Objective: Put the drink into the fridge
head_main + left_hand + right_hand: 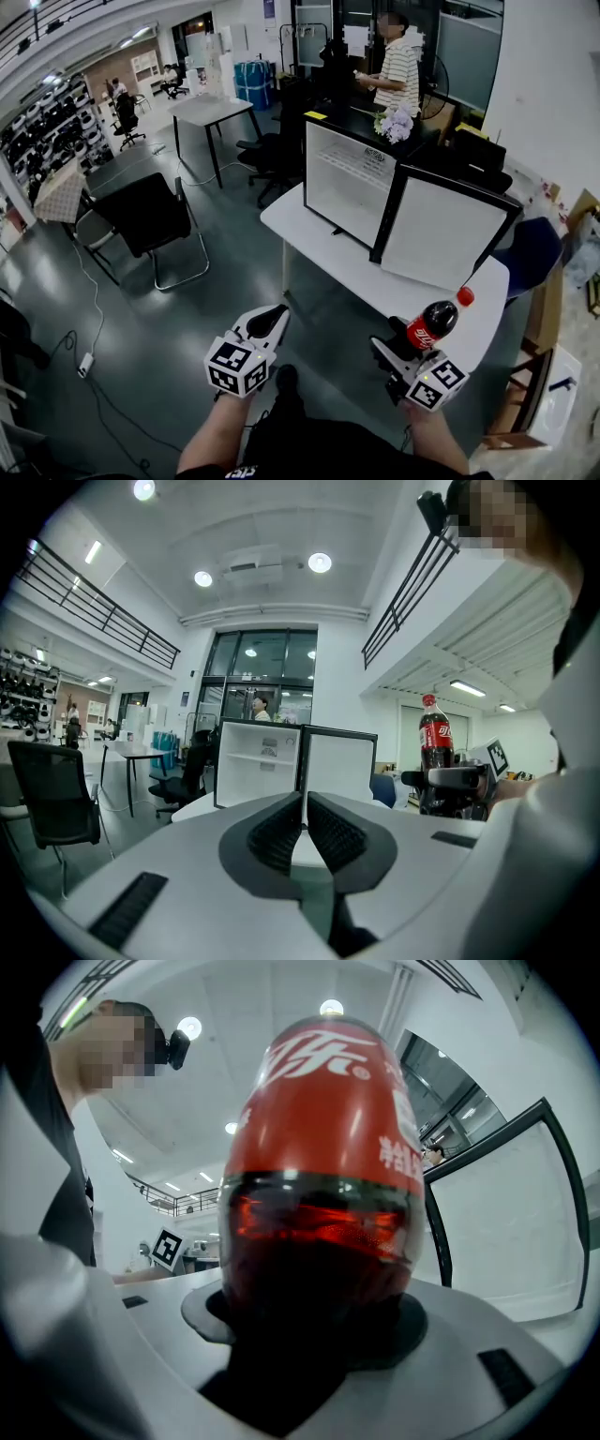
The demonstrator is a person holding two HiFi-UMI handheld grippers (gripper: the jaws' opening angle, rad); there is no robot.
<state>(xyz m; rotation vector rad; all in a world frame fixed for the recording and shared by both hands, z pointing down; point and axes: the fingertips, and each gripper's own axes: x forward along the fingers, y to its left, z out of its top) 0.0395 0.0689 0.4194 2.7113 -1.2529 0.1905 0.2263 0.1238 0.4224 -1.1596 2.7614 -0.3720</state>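
My right gripper (pixel 401 343) is shut on a cola bottle (pixel 435 322) with a red label and red cap, held above the near edge of the white table (pixel 309 244). In the right gripper view the cola bottle (pixel 319 1176) fills the frame between the jaws. My left gripper (pixel 265 323) is shut with nothing in it, out over the floor left of the table; its jaws meet in the left gripper view (pixel 304 822). The small white fridge (pixel 352 178) stands on the table with its door (pixel 441 234) swung open. The left gripper view also shows the fridge (pixel 258 775) and the bottle (pixel 435 738).
A black office chair (pixel 145 220) stands on the grey floor at left, with a cable and socket (pixel 86 364) near it. A person in a striped shirt (pixel 398 70) stands behind the fridge. A blue chair (pixel 530 253) and a box (pixel 553 398) are at right.
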